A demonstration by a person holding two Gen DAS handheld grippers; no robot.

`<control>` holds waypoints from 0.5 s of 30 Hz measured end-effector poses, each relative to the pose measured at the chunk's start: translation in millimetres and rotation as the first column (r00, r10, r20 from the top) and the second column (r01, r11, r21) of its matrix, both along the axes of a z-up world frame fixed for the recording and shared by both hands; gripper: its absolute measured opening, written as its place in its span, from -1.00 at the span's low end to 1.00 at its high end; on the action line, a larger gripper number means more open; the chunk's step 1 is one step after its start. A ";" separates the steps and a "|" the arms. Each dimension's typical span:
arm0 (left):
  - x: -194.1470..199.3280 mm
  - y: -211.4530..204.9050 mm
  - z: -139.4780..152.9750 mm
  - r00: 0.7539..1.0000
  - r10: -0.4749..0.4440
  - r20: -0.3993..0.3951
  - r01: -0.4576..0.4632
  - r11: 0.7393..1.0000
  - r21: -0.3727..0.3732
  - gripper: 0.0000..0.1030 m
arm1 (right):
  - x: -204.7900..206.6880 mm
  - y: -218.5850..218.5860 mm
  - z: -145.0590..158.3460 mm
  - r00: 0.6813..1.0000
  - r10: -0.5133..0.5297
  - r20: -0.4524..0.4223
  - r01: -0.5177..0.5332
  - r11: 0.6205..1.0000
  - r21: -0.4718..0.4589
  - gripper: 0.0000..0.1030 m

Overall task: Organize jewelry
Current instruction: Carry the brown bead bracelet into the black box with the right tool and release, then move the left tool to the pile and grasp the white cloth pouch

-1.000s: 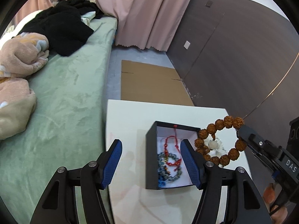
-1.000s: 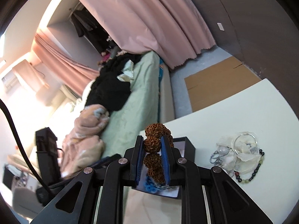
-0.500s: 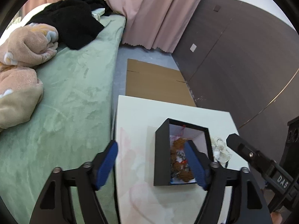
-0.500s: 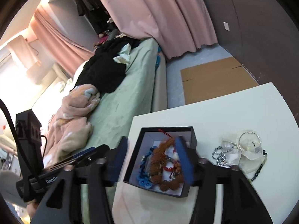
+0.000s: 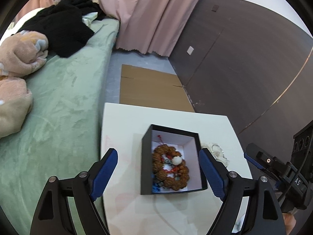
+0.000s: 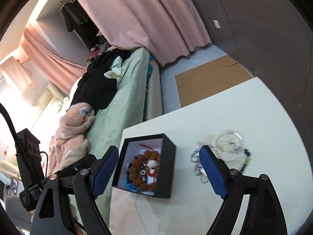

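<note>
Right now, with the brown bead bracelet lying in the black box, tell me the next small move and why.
Probably swing the right hand-held gripper over to the silver ball chain on the white table. Its jaws have just opened with nothing between them, the brown bead bracelet already lies in the black box, and the chain is still loose outside it.

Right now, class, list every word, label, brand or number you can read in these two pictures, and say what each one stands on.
"AS": white letters on the black body of the right gripper, seen at the right edge of the left wrist view; the rest of the word is cut off.
The small white plate on the dark wall panel: no print can be made out.
The black box and the left gripper: no lettering shows.
</note>
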State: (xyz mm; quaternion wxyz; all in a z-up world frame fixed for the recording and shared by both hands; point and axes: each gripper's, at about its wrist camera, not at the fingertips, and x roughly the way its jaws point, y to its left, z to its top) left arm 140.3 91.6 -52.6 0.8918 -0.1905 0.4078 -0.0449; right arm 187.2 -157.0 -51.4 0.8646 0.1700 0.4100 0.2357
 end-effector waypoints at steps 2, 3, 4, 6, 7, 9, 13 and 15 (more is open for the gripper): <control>1.4 -5.3 0.8 1.000 -0.010 0.003 0.010 1.000 -0.002 0.67 | -0.3 -6.2 -0.1 1.000 -0.015 -0.008 0.015 1.000 0.004 0.75; 2.2 -9.5 1.4 1.000 -0.017 0.007 0.017 1.000 -0.003 0.67 | -1.0 -10.7 -0.5 1.000 -0.024 -0.013 0.024 1.000 0.006 0.79; 2.4 -12.7 1.9 1.000 -0.022 0.009 0.022 1.000 -0.003 0.68 | -1.4 -15.0 -0.8 0.999 -0.032 -0.019 0.032 0.999 0.008 0.80; 3.7 -20.3 3.0 0.999 -0.036 0.014 0.036 0.999 -0.004 0.71 | -1.1 -22.6 -0.6 0.999 -0.044 -0.030 0.045 0.999 0.018 0.81; 4.2 -24.7 3.9 0.999 -0.045 0.018 0.045 0.999 -0.008 0.71 | -1.2 -26.9 -0.1 0.998 -0.049 -0.034 0.050 0.998 0.024 0.86; 5.0 -33.9 6.1 0.997 -0.070 0.027 0.070 0.997 -0.011 0.74 | -1.1 -35.2 0.6 0.997 -0.061 -0.041 0.063 0.998 0.030 1.00; 8.1 -56.4 10.0 0.992 -0.117 0.046 0.117 0.993 0.011 0.75 | -3.1 -55.7 2.4 0.994 -0.098 -0.045 0.100 0.994 0.035 1.00; 10.8 -66.1 9.2 0.990 -0.135 0.040 0.135 0.991 0.017 0.75 | -3.1 -67.6 2.0 0.992 -0.116 -0.051 0.118 0.992 0.039 1.00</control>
